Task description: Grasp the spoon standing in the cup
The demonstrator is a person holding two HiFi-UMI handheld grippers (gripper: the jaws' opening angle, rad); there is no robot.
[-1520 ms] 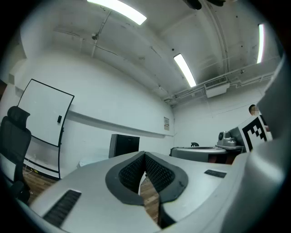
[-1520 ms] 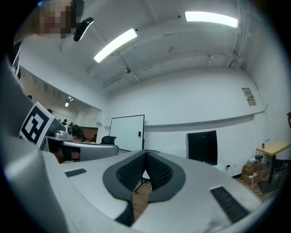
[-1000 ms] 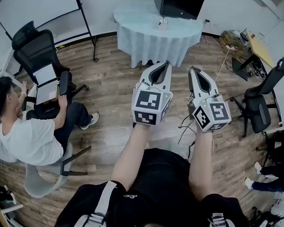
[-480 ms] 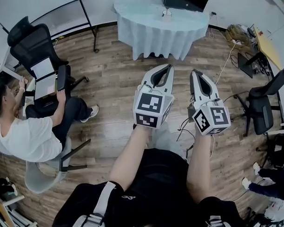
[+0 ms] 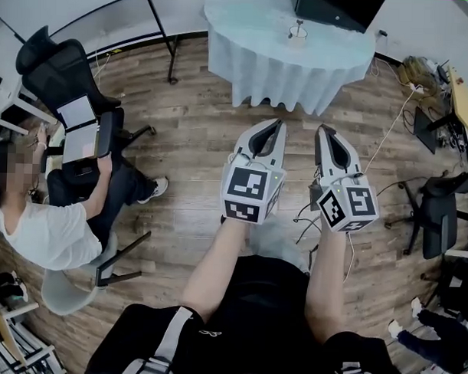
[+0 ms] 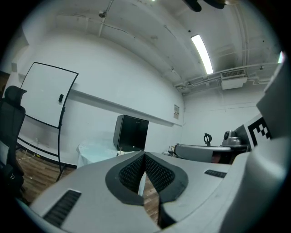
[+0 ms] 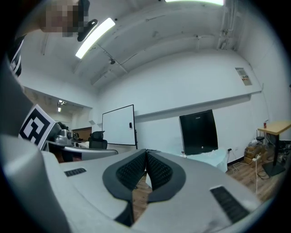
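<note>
Both jaws are fully closed with nothing between them: grey left gripper [image 5: 277, 124] and grey right gripper [image 5: 322, 130] hang side by side above the wood-plank floor [image 5: 189, 142]. Well ahead of them, the small pale cup [image 5: 298, 37] sits on the round white-clothed table [image 5: 258, 57], with the thin dark spoon [image 5: 299, 25] standing upright in it, handle up.

text: none legible | wall sign [image 6: 176, 110]: too small to read

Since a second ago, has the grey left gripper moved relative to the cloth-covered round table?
Yes: leftward against the cloth-covered round table. The left gripper pointed straight at the cup; now the cup lies right of its tip.
</note>
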